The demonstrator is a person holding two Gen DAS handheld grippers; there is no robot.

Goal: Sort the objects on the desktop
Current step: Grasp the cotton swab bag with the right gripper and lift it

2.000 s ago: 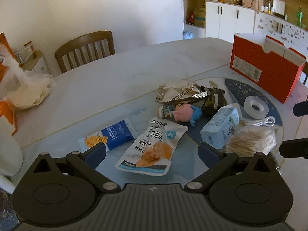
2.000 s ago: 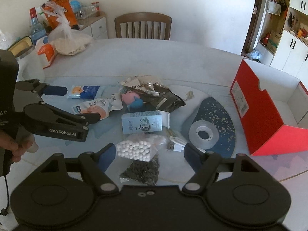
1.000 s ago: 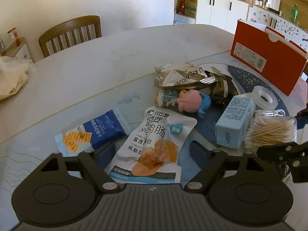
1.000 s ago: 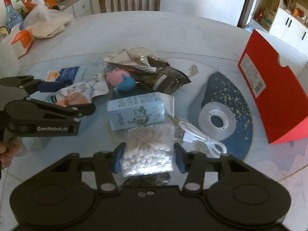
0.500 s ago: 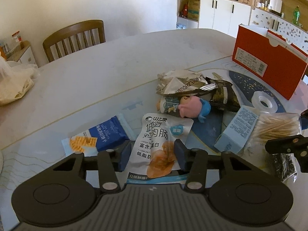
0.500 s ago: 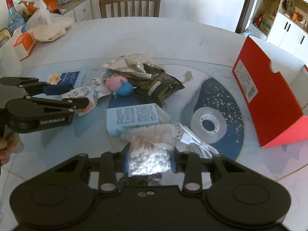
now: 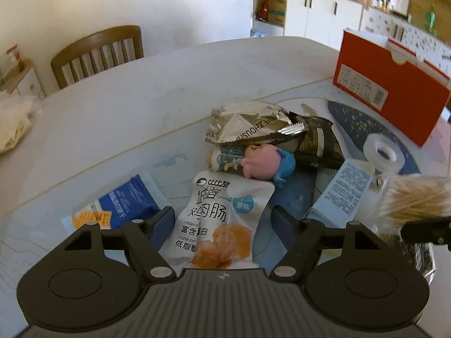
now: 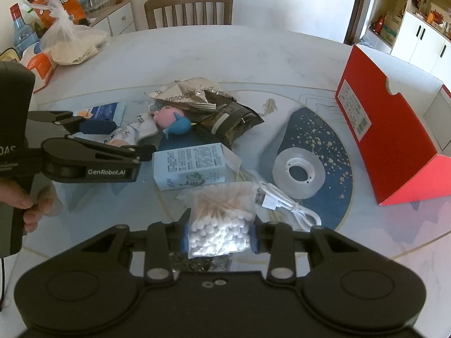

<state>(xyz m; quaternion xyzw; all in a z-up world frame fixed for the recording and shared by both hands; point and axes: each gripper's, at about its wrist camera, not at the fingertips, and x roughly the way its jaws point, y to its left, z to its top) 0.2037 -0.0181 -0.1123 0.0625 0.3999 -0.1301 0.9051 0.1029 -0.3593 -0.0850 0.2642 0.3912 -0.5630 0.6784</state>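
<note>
Right gripper point(image 8: 219, 238) is pinching the bag of cotton swabs point(image 8: 220, 226), lifting it just in front of the blue carton point(image 8: 191, 166). Left gripper point(image 7: 222, 222) is hanging wide apart over the white snack pouch point(image 7: 217, 219) lying on the table point(image 7: 141, 104).

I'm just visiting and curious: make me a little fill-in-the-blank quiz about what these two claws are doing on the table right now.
1. The right claw is shut on a bag of ____.
2. The left claw straddles a white snack pouch, its jaws ____.
3. The roll of clear tape lies beside a ____ cardboard box.

Missing words: cotton swabs; open; red
</note>
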